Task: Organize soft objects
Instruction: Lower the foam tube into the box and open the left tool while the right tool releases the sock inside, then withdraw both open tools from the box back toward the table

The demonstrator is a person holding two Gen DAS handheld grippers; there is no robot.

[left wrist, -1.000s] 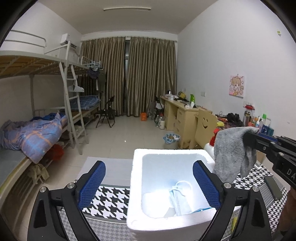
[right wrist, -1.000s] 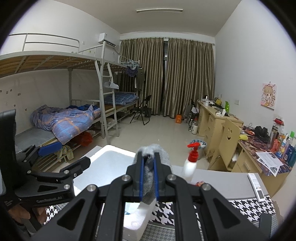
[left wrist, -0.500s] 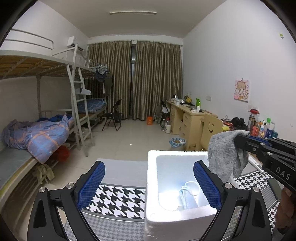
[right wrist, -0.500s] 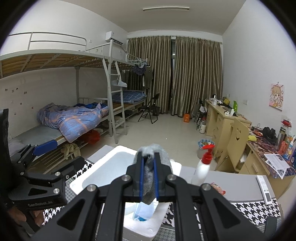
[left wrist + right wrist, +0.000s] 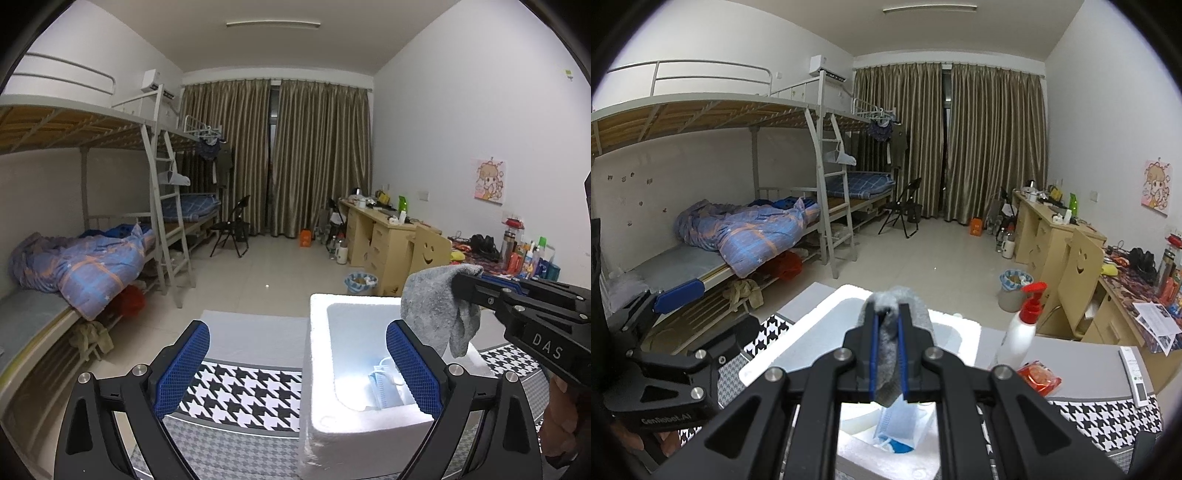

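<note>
Dorm room; right hand-held gripper (image 5: 887, 360) clamps grey cloth (image 5: 436, 314), hiding foam box (image 5: 317, 369).

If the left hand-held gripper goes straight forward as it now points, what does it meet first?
Probably the white foam box: the open left hand-held gripper points slightly down over the houndstooth cloth, toward the box's left wall. Depth is unclear.

Pump bottle (image 5: 1021, 330), perhaps soap; bunk bed (image 5: 738, 236)
</note>
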